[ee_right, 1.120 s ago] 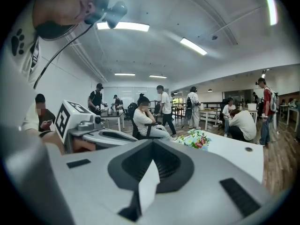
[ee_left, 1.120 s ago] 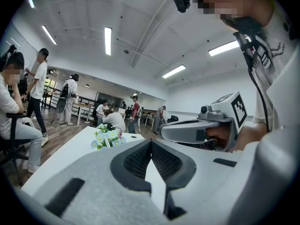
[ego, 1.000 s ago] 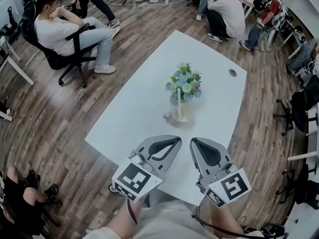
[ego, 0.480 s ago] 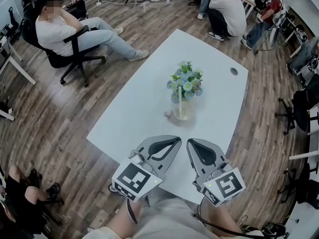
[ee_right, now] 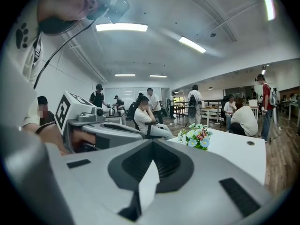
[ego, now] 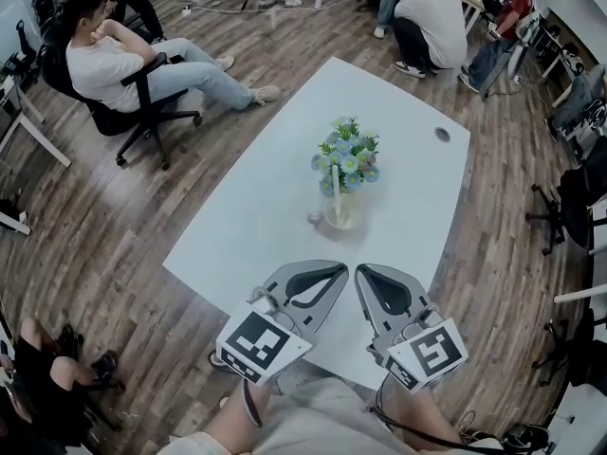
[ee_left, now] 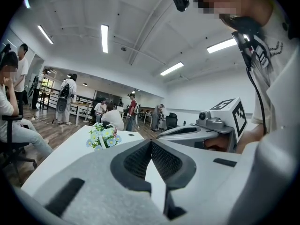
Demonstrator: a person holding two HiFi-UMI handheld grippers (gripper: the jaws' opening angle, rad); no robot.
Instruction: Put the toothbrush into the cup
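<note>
On the white table a clear cup holds blue and white flowers and a white toothbrush that stands upright in it. The same flowers appear far ahead in the left gripper view and the right gripper view. My left gripper and right gripper hover side by side over the table's near edge, well short of the cup. Both are shut with nothing between the jaws, as seen along the left gripper and the right gripper.
A small pale round object lies just left of the cup. A dark cable hole is near the table's far right corner. Seated people and an office chair ring the table on a wooden floor.
The right gripper has shifted slightly left, closer to the left one. The cup and toothbrush have not moved. The seated person at left has stretched out their legs.
</note>
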